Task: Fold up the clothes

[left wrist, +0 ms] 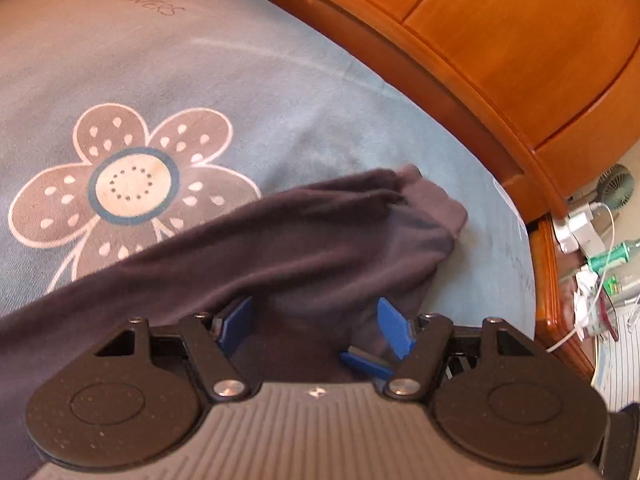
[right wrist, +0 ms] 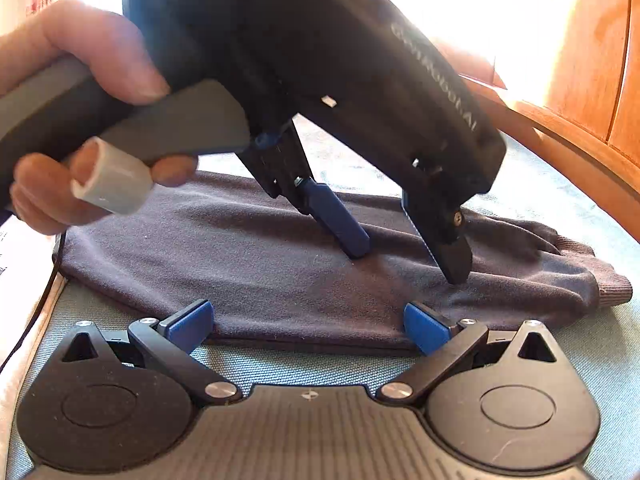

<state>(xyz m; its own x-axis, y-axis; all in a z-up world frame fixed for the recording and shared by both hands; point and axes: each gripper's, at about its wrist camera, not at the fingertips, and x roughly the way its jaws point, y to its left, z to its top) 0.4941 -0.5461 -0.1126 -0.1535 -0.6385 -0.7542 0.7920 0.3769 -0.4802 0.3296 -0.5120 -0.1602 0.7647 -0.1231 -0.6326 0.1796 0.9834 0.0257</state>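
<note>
A dark purple-brown garment (right wrist: 248,248) lies flat on the bed, its ribbed cuff (right wrist: 612,288) pointing right. In the left wrist view the same garment (left wrist: 280,240) stretches across the sheet, the cuff (left wrist: 444,212) at its far end. My left gripper (right wrist: 404,256) stands open over it, held by a hand (right wrist: 80,60), with both fingertips (right wrist: 356,244) pressed down on the cloth. Seen from its own camera, the left gripper (left wrist: 314,316) has spread blue pads (left wrist: 394,328) partly draped by fabric. My right gripper (right wrist: 306,316) is open at the garment's near edge, the folded edge between its pads.
The blue-grey bedsheet (left wrist: 240,92) carries a large flower print (left wrist: 128,184). A wooden headboard (left wrist: 500,40) curves along the far right side. Beyond the bed's corner are a small fan (left wrist: 616,184), cables and small clutter (left wrist: 592,264). A black cable (right wrist: 40,300) runs at the left.
</note>
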